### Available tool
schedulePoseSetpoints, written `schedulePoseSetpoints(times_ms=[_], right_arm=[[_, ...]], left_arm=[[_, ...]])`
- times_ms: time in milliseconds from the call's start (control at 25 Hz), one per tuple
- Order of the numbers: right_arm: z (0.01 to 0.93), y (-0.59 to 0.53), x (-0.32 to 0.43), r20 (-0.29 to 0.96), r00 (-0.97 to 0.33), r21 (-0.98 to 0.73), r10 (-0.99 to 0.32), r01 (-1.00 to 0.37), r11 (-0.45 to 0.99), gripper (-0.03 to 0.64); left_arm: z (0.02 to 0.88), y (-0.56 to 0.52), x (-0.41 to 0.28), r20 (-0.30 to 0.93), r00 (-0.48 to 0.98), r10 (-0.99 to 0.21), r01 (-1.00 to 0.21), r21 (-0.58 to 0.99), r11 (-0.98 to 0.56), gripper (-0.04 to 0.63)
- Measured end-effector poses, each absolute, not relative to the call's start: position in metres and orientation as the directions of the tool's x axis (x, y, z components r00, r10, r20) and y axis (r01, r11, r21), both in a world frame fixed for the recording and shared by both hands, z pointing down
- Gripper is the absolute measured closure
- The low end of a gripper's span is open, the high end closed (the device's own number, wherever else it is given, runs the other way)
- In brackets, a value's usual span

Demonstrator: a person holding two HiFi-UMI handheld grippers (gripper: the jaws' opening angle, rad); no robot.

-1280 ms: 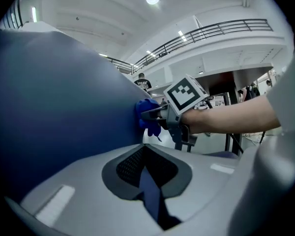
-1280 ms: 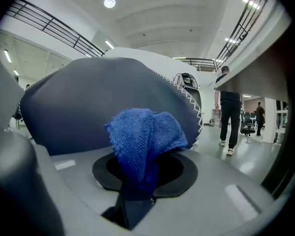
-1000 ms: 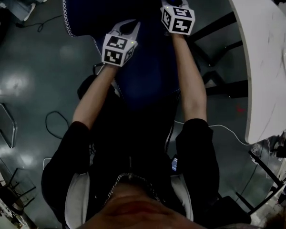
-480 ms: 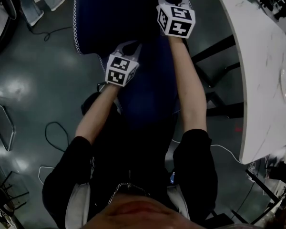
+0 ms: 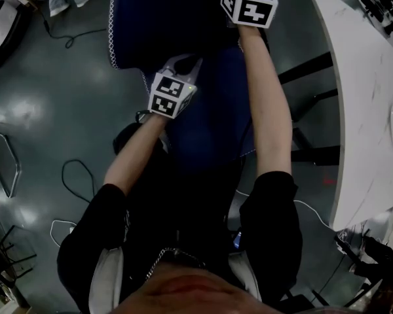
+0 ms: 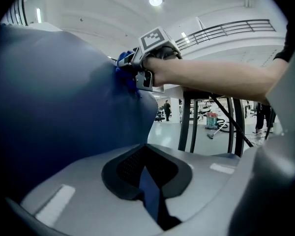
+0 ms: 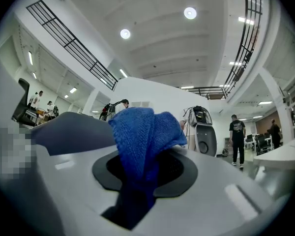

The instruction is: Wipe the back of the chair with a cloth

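The dark blue chair back (image 5: 177, 18) fills the top middle of the head view and the left half of the left gripper view (image 6: 54, 107). My right gripper (image 6: 130, 69) is shut on a blue knitted cloth (image 7: 140, 132) and presses it against the chair back's upper edge; the cloth (image 6: 123, 65) shows bunched at its tips. In the head view only its marker cube (image 5: 249, 2) shows, at the top edge. My left gripper (image 5: 183, 64) sits lower against the chair's side with jaws together; only a sliver of blue shows between them (image 6: 150, 191).
A white curved table (image 5: 367, 110) runs down the right side, with dark legs (image 5: 308, 110) under it. Cables (image 5: 75, 175) lie on the grey floor at left. Other people (image 7: 236, 136) stand far off in the hall.
My right gripper has moved farther up the chair back with the cloth, reaching the top edge of the head view. The left gripper has stayed about where it was.
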State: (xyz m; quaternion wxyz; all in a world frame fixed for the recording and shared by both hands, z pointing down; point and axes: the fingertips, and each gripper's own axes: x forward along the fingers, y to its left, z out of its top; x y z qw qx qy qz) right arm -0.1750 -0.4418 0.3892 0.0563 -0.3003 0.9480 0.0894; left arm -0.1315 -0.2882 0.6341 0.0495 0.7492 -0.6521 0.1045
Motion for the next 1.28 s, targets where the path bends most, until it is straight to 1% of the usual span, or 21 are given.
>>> schedulePoseSetpoints(times_ms=[160,400,560,800,1280], right_arm=[[0.402,-0.441,-0.171,-0.161,-0.809,0.123,-0.565,-0.585,0.802,0.509],[0.426,-0.437,-0.167,-0.124,-0.809,0.110,-0.575,-0.587,0.802,0.508],[0.449,-0.436,-0.160,-0.104,-0.809,0.041,-0.578,-0.584,0.811,0.508],[0.490,-0.435,-0.148,-0.052,-0.803,0.012,-0.593,-0.594,0.804,0.508],[0.541,-0.429,-0.145,0.047,-0.795,-0.012,-0.605,-0.606,0.795,0.508]], left_arm=[[0.629,-0.287,-0.134,0.211,0.134,-0.968,-0.989,-0.037,-0.145,0.584],[0.628,-0.284,-0.132,0.207,0.145,-0.967,-0.988,-0.030,-0.155,0.584],[0.630,-0.281,-0.133,0.212,0.145,-0.966,-0.987,-0.031,-0.155,0.584],[0.630,-0.278,-0.133,0.208,0.145,-0.967,-0.987,-0.034,-0.155,0.586],[0.636,-0.272,-0.141,0.214,0.137,-0.967,-0.989,-0.026,-0.145,0.584]])
